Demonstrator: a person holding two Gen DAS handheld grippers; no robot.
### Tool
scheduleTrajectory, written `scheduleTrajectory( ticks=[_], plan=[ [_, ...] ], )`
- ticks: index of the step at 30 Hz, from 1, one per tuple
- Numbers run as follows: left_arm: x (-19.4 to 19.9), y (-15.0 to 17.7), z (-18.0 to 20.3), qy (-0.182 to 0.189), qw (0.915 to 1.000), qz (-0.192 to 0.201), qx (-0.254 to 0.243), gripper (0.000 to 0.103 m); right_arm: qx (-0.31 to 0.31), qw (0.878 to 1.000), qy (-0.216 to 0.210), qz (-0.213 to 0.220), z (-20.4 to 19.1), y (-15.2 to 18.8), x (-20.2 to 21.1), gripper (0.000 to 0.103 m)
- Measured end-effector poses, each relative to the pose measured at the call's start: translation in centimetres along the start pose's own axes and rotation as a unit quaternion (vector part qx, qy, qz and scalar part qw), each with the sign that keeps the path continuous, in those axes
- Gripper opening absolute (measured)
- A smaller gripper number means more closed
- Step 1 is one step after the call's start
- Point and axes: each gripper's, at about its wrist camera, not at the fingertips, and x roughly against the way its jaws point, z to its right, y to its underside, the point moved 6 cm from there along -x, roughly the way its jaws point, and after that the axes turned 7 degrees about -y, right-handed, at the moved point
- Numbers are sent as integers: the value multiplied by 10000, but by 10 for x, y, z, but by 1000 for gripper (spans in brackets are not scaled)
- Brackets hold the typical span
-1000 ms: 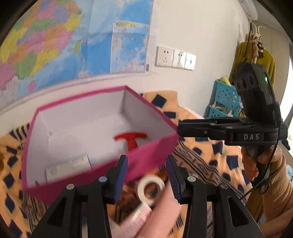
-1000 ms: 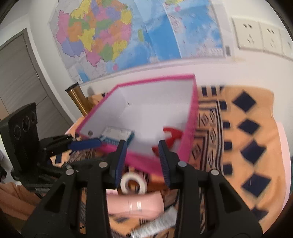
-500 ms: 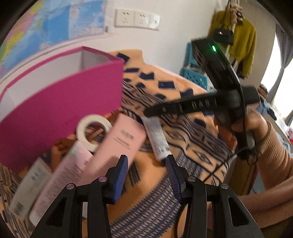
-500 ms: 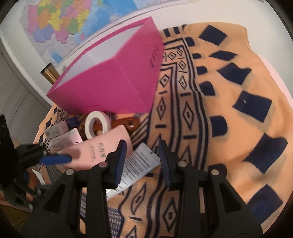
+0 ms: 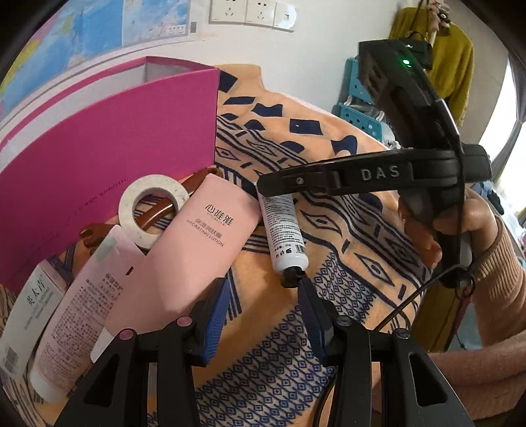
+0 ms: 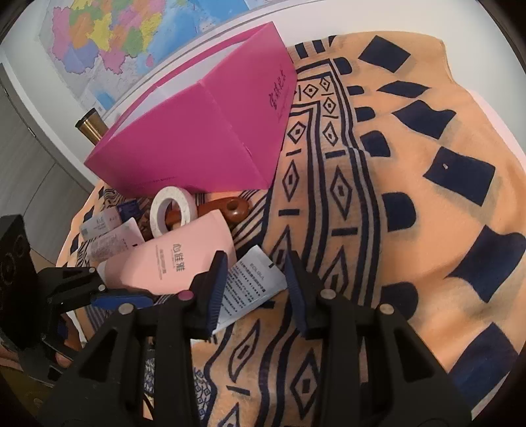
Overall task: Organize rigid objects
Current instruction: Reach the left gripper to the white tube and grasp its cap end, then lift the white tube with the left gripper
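Both grippers part-open and empty; right gripper (image 6: 256, 289) straddles the white tube's (image 6: 250, 289) crimped end, tube pointing toward the left gripper (image 5: 263, 308).

Both grippers are black with ribbed blue pads. The right gripper (image 5: 259, 189) bears "DAS" lettering and a green light. The sleeve (image 5: 493, 262) is peach ribbed knit

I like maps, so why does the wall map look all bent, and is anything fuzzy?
Left wrist view: the fisheye lens curves the map and the pink box; the lotion tube lettering is sharp. Right wrist view: the map bows likewise; black corners frame the picture; no blur.
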Motion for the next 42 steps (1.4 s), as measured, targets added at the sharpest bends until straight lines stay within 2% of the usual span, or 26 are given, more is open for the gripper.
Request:
scheduleTrajectory(
  ticks=[4,6,9,12,16,20,23,24,26,27,31,38,42],
  plan=[
    [-1,0,-3,-52,9999,-33,126,43,16,10000,31,8,0,4,4,40],
    [-1,1,-5,-60,9997,-49,212,42,1,9998,-178,-29,-4,8,7,40],
    [2,4,-7,-70,9992,-70,377,42,125,9997,-197,-123,-11,17,10,40],
    [6,8,-11,-129,9981,-74,599,41,151,9987,-410,-270,-17,26,9,40],
    [7,14,-12,-261,9971,-123,698,41,177,9996,-226,-60,-11,19,18,40],
    [14,15,-4,72,9975,-53,704,41,29,9997,-182,137,2,3,16,40],
    [14,13,4,242,9976,-49,646,41,13,9999,-167,0,6,1,3,40],
    [10,12,6,285,9973,-117,668,39,22,9998,-189,4,6,2,1,40],
    [2,11,8,317,9965,-244,734,23,31,9997,-244,-20,3,4,2,40],
    [-1,10,7,308,9963,-264,763,22,61,9996,-268,-44,1,5,3,40],
    [2,10,-1,271,9949,-237,939,22,200,9996,-169,-129,-6,15,8,41],
    [9,14,-21,115,9916,-165,1277,22,225,9981,-488,-292,-19,34,14,41],
    [13,14,-24,-34,9918,-64,1277,22,129,9982,-545,-215,-19,35,14,41]
  ],
)
